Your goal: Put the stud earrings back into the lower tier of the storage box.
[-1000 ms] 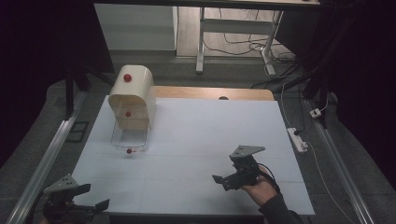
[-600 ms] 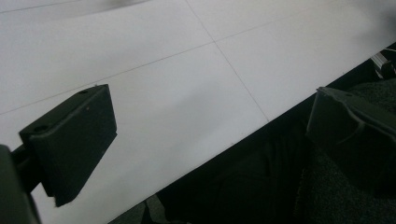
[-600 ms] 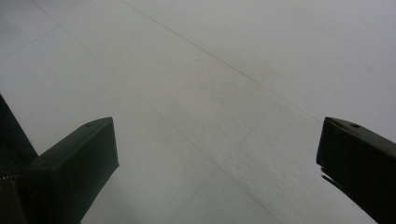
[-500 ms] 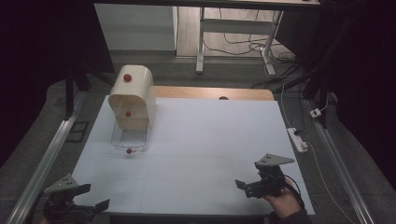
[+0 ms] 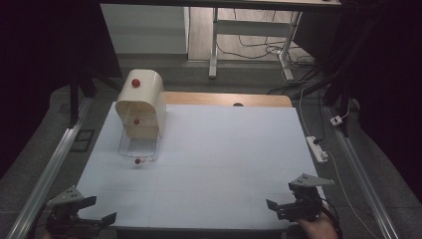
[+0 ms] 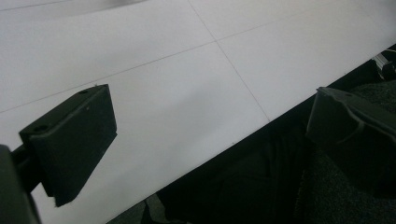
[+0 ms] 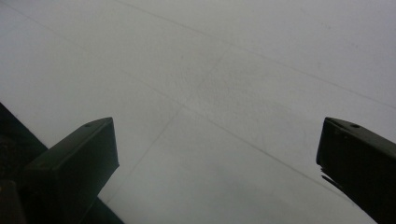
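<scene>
Since a second ago the right gripper [image 5: 284, 209] has pulled back from mid-table to the near right corner of the white table [image 5: 224, 149]; the cream bread box [image 5: 142, 104], its wire basket [image 5: 138, 147] drawn out in front, sits well apart at the far left. Both grippers' jaws are spread wide and hold nothing. At the near left corner hangs the left gripper [image 5: 94, 211], partly over the edge

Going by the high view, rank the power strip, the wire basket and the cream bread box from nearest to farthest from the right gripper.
From the right gripper, at the table's near right corner:
1. Power strip, off the table's right edge.
2. Wire basket, left side, mid-table.
3. Cream bread box, just behind the basket.
</scene>
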Action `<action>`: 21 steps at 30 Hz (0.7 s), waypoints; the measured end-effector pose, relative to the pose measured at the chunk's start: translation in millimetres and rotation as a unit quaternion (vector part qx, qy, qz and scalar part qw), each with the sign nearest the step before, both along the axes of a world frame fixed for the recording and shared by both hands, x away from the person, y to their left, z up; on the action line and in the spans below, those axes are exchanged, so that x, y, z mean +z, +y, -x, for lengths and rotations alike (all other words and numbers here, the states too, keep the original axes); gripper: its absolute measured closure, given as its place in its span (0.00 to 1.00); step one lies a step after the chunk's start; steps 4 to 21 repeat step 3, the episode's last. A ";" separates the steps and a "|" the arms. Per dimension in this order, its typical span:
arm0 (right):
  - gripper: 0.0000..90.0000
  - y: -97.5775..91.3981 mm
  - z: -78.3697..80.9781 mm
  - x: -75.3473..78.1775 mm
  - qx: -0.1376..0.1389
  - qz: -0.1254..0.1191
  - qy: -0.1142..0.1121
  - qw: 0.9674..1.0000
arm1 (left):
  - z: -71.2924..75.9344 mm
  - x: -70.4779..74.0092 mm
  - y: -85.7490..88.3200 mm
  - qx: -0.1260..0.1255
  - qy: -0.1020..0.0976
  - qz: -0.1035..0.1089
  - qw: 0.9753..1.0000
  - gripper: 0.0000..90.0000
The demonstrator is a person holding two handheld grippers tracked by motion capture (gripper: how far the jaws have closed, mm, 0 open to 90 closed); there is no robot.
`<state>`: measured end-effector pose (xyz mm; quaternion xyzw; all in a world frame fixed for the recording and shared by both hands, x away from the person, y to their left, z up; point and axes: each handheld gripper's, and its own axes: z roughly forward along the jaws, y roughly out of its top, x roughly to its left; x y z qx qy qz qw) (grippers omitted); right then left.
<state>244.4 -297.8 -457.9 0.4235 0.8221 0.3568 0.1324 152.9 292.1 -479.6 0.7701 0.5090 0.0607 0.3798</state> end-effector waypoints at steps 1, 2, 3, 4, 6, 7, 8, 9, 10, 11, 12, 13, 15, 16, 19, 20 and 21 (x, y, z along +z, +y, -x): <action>0.00 -0.2 1.0 -0.1 -0.001 0.001 0.002 1.000 | -0.1 0.0 -0.1 0.000 0.000 0.000 1.000 0.01; 0.00 -0.4 1.4 -0.4 0.000 0.004 0.004 1.000 | -0.4 0.1 -0.2 0.001 0.000 0.000 1.000 0.01; 0.00 -0.4 1.5 -0.8 0.000 0.007 0.008 1.000 | -0.9 0.3 -0.4 0.000 0.000 0.001 1.000 0.01; 0.00 -0.4 1.5 -0.8 0.000 0.007 0.008 1.000 | -0.9 0.3 -0.4 0.000 0.000 0.001 1.000 0.01; 0.00 -0.4 1.5 -0.8 0.000 0.007 0.008 1.000 | -0.9 0.3 -0.4 0.000 0.000 0.001 1.000 0.01; 0.00 -0.4 1.5 -0.8 0.000 0.007 0.008 1.000 | -0.9 0.3 -0.4 0.000 0.000 0.001 1.000 0.01; 0.00 -0.4 1.5 -0.8 0.000 0.007 0.008 1.000 | -0.9 0.3 -0.4 0.000 0.000 0.001 1.000 0.01; 0.00 -0.4 1.5 -0.8 0.000 0.007 0.008 1.000 | -0.9 0.3 -0.4 0.000 0.000 0.001 1.000 0.01; 0.00 -0.4 1.5 -0.8 0.000 0.007 0.008 1.000 | -0.9 0.3 -0.4 0.000 0.000 0.001 1.000 0.01; 0.00 -0.4 1.5 -0.8 0.000 0.007 0.008 1.000 | -0.9 0.3 -0.4 0.000 0.000 0.001 1.000 0.01; 0.00 -0.4 1.5 -0.8 0.000 0.007 0.008 1.000 | -0.9 0.3 -0.4 0.000 0.000 0.001 1.000 0.01; 0.00 -0.4 1.5 -0.8 0.000 0.007 0.008 1.000 | -0.9 0.3 -0.4 0.000 0.000 0.001 1.000 0.01; 0.00 -0.4 1.5 -0.8 0.000 0.007 0.008 1.000 | -0.9 0.3 -0.4 0.000 0.000 0.001 1.000 0.01; 0.00 -0.4 1.5 -0.8 0.000 0.007 0.008 1.000 | -0.9 0.3 -0.4 0.000 0.000 0.001 1.000 0.01; 0.00 -0.4 1.5 -0.8 0.000 0.007 0.008 1.000 | -0.9 0.3 -0.4 0.000 0.000 0.001 1.000 0.01; 0.00 -0.4 1.5 -0.8 0.000 0.007 0.008 1.000 | -0.9 0.3 -0.4 0.000 0.000 0.001 1.000 0.01; 0.00 -0.4 1.5 -0.8 0.000 0.007 0.008 1.000 | -0.9 0.3 -0.4 0.000 0.000 0.001 1.000 0.01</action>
